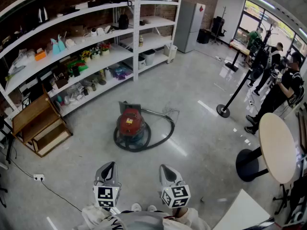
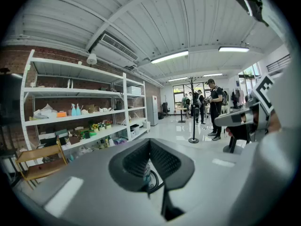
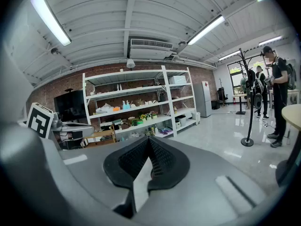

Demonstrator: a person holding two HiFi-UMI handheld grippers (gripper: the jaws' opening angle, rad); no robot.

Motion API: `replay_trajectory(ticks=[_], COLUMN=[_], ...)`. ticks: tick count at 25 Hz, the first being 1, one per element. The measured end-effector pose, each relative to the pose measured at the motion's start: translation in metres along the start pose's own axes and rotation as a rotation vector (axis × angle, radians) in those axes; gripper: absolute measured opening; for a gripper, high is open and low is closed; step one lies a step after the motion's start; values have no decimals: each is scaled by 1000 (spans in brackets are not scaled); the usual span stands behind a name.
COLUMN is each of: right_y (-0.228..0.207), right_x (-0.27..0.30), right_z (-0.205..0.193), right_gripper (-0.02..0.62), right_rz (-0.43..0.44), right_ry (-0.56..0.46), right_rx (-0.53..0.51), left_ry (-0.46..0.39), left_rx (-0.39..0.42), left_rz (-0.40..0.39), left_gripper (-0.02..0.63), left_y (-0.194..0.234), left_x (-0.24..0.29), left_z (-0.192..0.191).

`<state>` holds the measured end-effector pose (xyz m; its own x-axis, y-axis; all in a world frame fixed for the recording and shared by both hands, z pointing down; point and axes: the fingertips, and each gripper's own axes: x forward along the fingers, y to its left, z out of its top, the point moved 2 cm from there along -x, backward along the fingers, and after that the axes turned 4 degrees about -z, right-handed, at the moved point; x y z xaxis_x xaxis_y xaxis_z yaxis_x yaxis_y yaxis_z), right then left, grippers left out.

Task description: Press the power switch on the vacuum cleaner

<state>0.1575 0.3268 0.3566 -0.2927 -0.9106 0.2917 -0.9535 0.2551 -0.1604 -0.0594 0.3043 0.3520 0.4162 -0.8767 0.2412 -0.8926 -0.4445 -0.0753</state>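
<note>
Currently, step in hand: the approach; nothing has touched the machine yet, as far as these views show.
Item of the task: vacuum cleaner (image 1: 130,122), red body, standing on the floor (image 1: 201,104) in front of the shelves (image 1: 72,47).
Its place: ahead of the person and a little to the left, well apart from both grippers.
Hose: hose (image 1: 162,131), dark, looped on the floor round the base and trailing off to the right.
Power switch: too small to pick out on the red top from here.
Left gripper: left gripper (image 1: 108,166), held low and near the body, pointing toward the machine.
Left fingers: fingers (image 2: 134,161) brought together at the tips, nothing between them.
Right gripper: right gripper (image 1: 166,168), held level beside the left one, also pointing forward.
Right fingers: fingers (image 3: 165,163) likewise closed tip to tip and empty.
Bystanders: people (image 1: 283,83) at the far right by the windows, well clear of the machine.
Progress: judged very early; the whole reach remains.
Next move calls for: stepping closer, finding the switch on the top of the body, then bringing one closed tip straight down on it.
Care needed: the looped hose lies across the way in and could be trodden on.
</note>
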Motion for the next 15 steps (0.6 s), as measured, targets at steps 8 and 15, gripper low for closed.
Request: replay_trajectory(ticks=[8, 15], right_y=[10, 17], right_x=[-4, -9], right_z=[-3, -1], right_gripper=[-1, 0], right_rz=[4, 16], right_ry=[-8, -20], right_rx=[-7, 12], left_ry=[-3, -3], left_rx=[0, -8], left_rz=[6, 8], left_gripper=[0, 0], left_y=[4, 7], left_x=[-11, -21], left_z=[-5, -7])
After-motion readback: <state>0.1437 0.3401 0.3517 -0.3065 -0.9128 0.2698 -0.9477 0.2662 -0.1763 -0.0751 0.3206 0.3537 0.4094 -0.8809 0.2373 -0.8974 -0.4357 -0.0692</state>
